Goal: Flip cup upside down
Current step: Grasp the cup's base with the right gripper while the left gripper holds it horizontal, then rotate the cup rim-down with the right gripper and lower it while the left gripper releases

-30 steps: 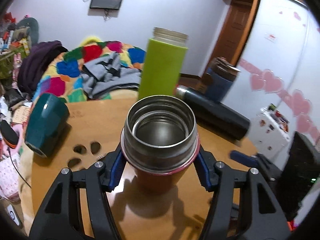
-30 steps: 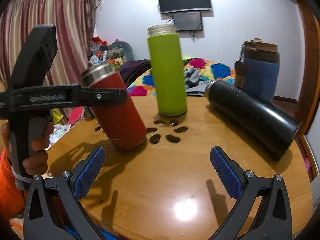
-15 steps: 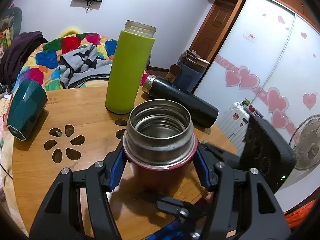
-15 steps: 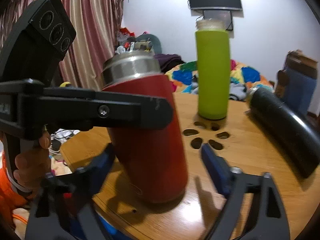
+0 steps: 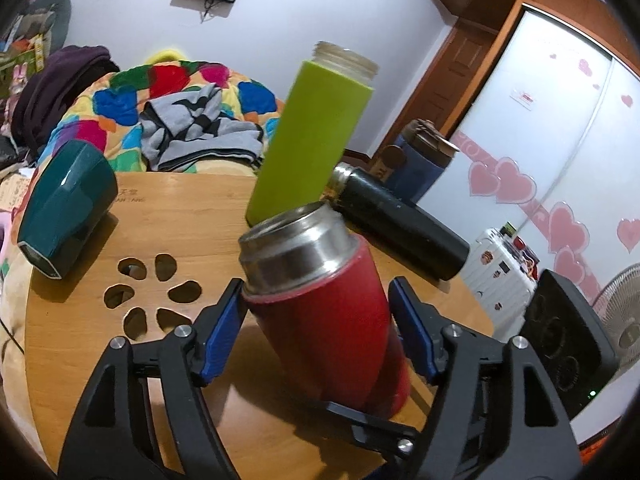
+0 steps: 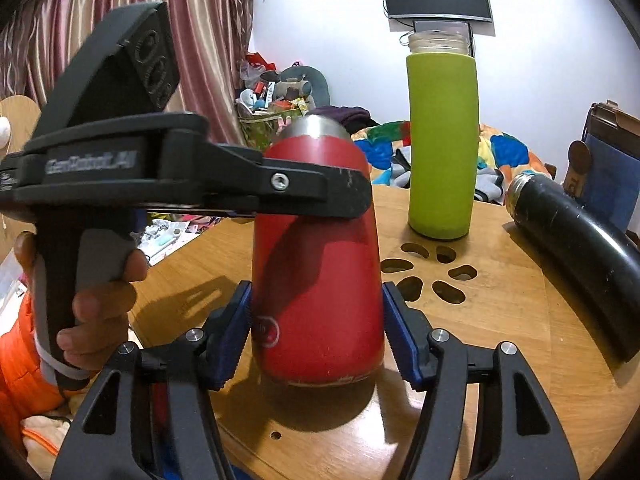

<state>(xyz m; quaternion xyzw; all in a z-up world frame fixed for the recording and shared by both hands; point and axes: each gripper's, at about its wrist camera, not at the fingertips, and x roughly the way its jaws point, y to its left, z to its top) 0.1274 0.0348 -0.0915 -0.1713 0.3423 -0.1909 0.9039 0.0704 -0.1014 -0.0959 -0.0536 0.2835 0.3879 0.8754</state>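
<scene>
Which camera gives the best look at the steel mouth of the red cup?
The left wrist view: it looks down on the red cup, showing its steel rim and open mouth. The right wrist view sees the cup side-on, only a sliver of steel neck above the left gripper's arm.

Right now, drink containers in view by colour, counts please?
red cup: 1
green bottle: 1
black flask, lying on its side: 1
teal cup, lying on its side: 1
blue tumbler, at the far edge: 1
Total: 5
</scene>
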